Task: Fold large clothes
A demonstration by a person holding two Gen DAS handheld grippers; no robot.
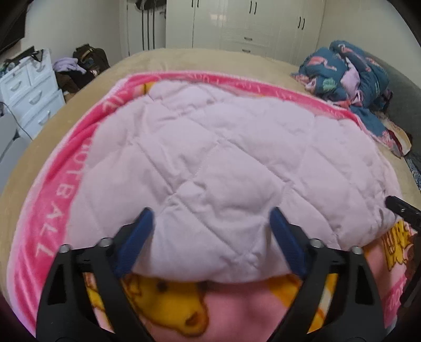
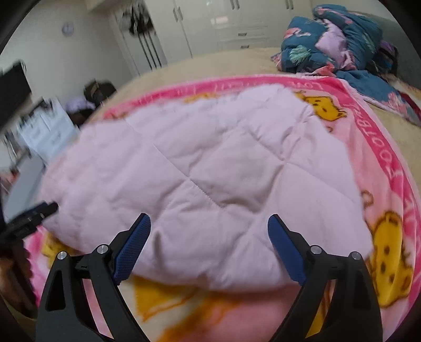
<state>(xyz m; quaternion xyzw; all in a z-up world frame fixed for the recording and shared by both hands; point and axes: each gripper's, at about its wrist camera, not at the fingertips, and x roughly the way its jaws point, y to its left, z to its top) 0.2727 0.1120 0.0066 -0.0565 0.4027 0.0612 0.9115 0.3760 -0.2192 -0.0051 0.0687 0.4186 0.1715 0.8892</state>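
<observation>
I see a pale lilac quilted padded garment (image 1: 210,163) lying folded in a thick bundle on a pink fleece blanket with yellow cartoon bears and a bright pink lettered border (image 1: 60,200), which is spread over a beige bed cover (image 1: 163,56).

My left gripper (image 1: 211,218), with black arms and blue textured pads, hangs over the near edge of the garment with its jaws spread wide; nothing is pinched between them, and the lilac fabric simply shows in the gap. My right gripper (image 2: 209,223) is the same: jaws wide apart above the garment's near edge, gripping nothing. Whether any pad brushes the cloth I cannot tell.

In the left wrist view the tip of the right gripper shows at the right border, just beside the garment's corner. In the right wrist view the left gripper's dark tip sits at the left border, beside the opposite corner; that side of the picture is blurred.

At the far right of the bed lies a crumpled dark blue bedding heap with a pink flamingo print (image 1: 347,71). A white plastic drawer unit (image 1: 31,86) stands off the bed to the left, and white wardrobe doors (image 1: 236,23) line the back wall.
</observation>
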